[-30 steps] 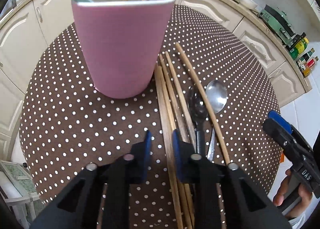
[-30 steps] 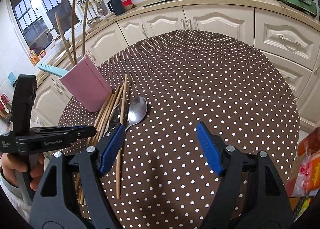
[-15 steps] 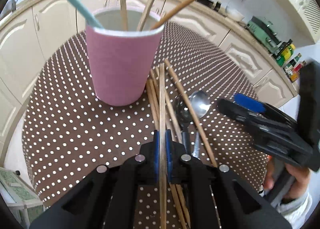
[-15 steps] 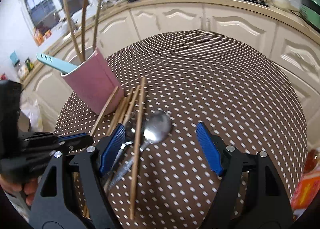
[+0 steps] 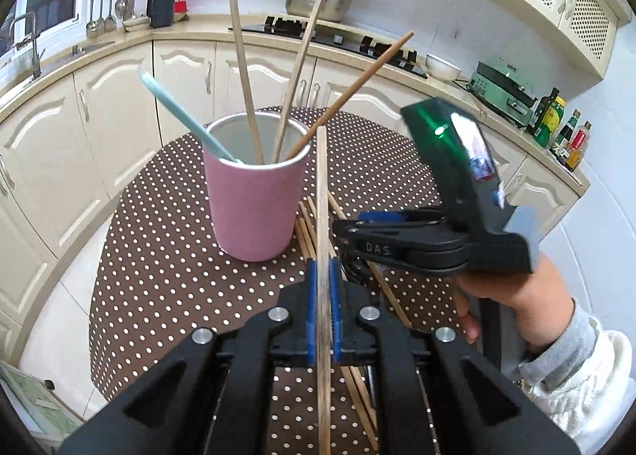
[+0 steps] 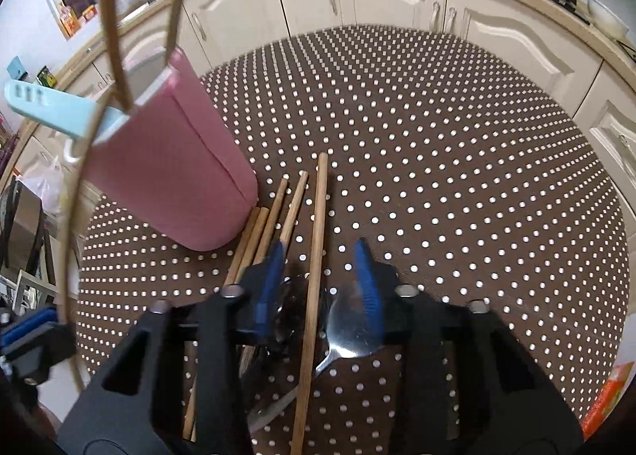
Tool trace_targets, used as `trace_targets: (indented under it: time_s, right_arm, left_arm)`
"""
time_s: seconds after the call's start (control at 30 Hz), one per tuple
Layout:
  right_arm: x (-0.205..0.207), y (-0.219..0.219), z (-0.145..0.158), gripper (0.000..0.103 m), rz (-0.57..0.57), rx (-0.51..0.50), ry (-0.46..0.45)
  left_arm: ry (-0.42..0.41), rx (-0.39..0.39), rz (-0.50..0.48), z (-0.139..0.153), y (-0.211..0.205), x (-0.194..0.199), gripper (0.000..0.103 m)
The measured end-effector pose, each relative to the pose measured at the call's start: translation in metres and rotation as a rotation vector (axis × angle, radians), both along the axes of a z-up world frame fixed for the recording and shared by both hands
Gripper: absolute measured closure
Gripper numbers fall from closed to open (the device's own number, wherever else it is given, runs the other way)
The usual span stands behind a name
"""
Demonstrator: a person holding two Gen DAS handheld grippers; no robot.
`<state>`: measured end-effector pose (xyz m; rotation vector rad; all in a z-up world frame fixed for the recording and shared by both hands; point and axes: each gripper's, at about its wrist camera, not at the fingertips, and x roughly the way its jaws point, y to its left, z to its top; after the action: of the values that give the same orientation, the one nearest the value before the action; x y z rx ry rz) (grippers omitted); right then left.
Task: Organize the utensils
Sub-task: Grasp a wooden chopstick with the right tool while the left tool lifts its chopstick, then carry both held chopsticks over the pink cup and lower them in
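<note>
Over dotted table [image 6: 437, 137], left hand-held gripper [image 5: 322, 284] clamps a chopstick [image 5: 322, 196]; right hand-held gripper [image 6: 318, 268], closing, apparently straddles another chopstick [image 6: 316, 240] untouched.

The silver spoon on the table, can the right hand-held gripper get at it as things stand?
Probably yes. The right hand-held gripper hovers over the silver spoon, jaws apart, but a chopstick lies between them.

- Right of the pink cup [image 6: 171, 176], the dotted tablecloth [image 6: 457, 176] lay bare and open.
- Loose chopsticks [image 6: 286, 212] and spoons [image 6: 349, 325] crowded the cup's base.
- Sticks leaning from the cup's mouth [image 5: 254, 140] fanned above it, narrowing entry.
</note>
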<state>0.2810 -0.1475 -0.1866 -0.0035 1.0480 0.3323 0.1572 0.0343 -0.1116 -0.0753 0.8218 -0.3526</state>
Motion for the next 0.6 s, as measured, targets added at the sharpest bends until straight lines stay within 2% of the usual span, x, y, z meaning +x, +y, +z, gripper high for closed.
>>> trace_targets:
  time_s: [0.03,0.13,0.23,0.4,0.6]
  right_arm:
    - [0.0,0.0,-0.001,0.091,0.0,-0.001,0.001]
    - [-0.001,-0.003,0.002,0.095,-0.01,0.013,-0.018]
    - [-0.007,-0.014,0.012,0.096,-0.026,0.048,-0.059]
    - [-0.038,-0.043,0.046,0.097,-0.067,0.171,-0.168]
    - [-0.085,-0.071,0.085,0.097,-0.111,0.29,-0.326]
  left_arm:
    - [-0.002,-0.006,-0.001,0.001,0.002,0.0,0.097]
    - [-0.013,-0.017,-0.005,0.0,0.0,0.004,0.097]
    - [-0.036,-0.023,-0.011,0.003,-0.003,0.003,0.097]
    - [-0.112,-0.056,-0.038,0.014,-0.006,-0.011,0.097]
    - [-0.262,-0.162,-0.036,0.035,-0.001,-0.033,0.097]
